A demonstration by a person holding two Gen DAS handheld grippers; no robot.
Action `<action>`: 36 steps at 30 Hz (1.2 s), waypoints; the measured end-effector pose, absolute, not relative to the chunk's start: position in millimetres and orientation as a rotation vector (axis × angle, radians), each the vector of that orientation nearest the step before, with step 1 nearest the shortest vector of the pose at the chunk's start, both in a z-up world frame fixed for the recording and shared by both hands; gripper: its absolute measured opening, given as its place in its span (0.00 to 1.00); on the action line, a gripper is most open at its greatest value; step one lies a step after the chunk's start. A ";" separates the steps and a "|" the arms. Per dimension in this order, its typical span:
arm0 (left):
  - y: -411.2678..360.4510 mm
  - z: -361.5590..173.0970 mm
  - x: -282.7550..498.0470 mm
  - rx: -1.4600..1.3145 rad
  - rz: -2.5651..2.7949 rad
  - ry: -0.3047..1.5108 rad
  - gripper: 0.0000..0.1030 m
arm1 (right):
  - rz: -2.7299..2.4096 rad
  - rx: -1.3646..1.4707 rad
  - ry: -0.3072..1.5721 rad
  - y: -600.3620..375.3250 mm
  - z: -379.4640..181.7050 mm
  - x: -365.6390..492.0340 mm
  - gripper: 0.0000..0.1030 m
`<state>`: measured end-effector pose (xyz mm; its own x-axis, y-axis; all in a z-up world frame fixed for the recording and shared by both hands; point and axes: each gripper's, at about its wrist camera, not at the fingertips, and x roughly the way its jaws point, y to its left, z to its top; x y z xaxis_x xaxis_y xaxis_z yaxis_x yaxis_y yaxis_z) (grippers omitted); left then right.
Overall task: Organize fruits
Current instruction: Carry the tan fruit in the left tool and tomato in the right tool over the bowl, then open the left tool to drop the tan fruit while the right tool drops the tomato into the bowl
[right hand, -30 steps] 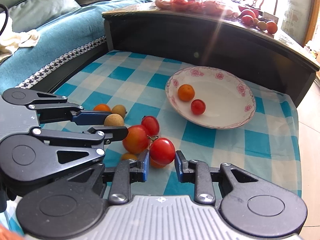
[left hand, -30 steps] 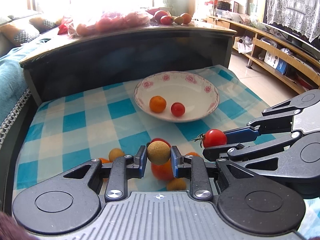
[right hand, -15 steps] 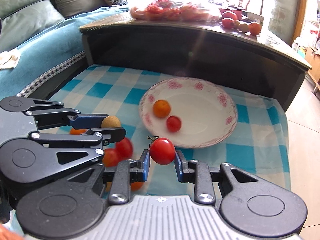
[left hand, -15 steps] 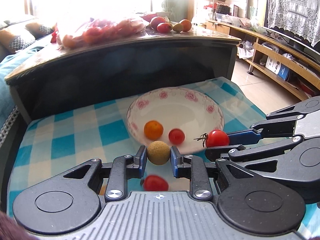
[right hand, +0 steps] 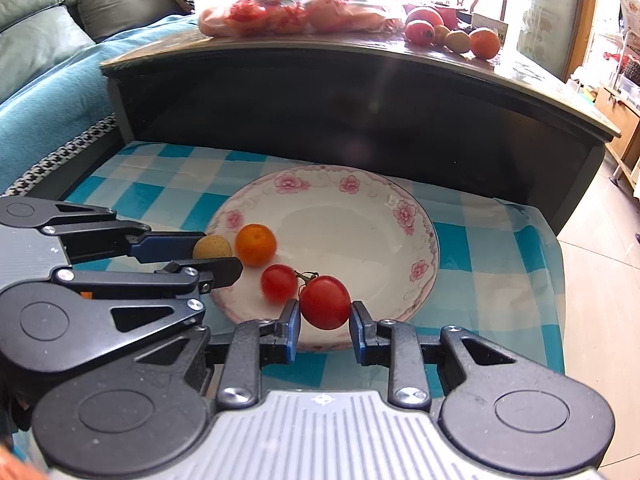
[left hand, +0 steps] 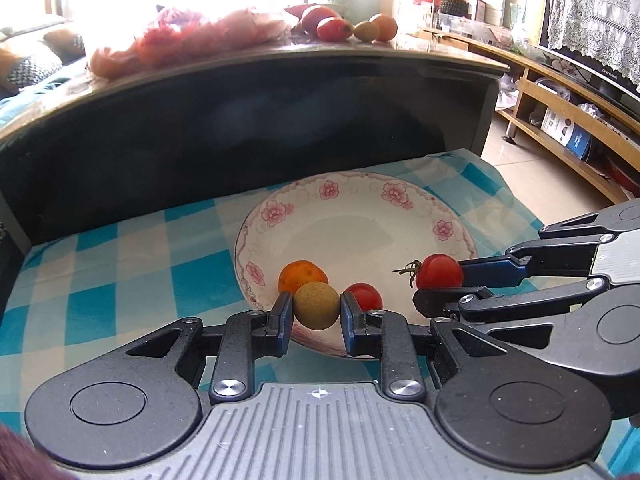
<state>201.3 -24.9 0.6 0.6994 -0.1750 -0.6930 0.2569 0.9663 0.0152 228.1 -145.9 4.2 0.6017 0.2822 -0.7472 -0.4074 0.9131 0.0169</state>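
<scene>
Over the near rim of the plate (right hand: 416, 216), both grippers hang side by side. Left gripper (left hand: 316, 312): fingers clamped on a tan round fruit (left hand: 316, 306). Right gripper (right hand: 325, 322): fingers clamped on a stemmed red tomato (right hand: 325, 302). Plate: white, pink floral border, on a blue-checked cloth (right hand: 160, 196); contents, one orange fruit (right hand: 256, 245) and one small tomato (right hand: 279, 283), lying close together. Raised dark table (right hand: 360, 92) behind: bagged fruit (right hand: 288, 16), several loose fruits (right hand: 452, 36).

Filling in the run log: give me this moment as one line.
left gripper: shut on longan | right gripper: shut on tomato | both over plate | plate holds orange, small tomato
</scene>
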 end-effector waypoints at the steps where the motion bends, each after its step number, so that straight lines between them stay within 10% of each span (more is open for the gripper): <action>1: -25.0 -1.3 202.6 0.114 -0.242 0.763 0.30 | 0.401 -0.162 0.837 -145.8 2.3 230.4 0.29; 36: -27.3 -16.1 217.4 0.134 -0.226 0.771 0.32 | 0.382 -0.191 0.840 -143.2 -20.7 252.7 0.29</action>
<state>217.4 -27.3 -16.1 0.6945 -0.1534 -0.7030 0.2509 0.9673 0.0368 252.7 -143.2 -20.7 0.6050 0.2536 -0.7548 -0.4028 0.9152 -0.0153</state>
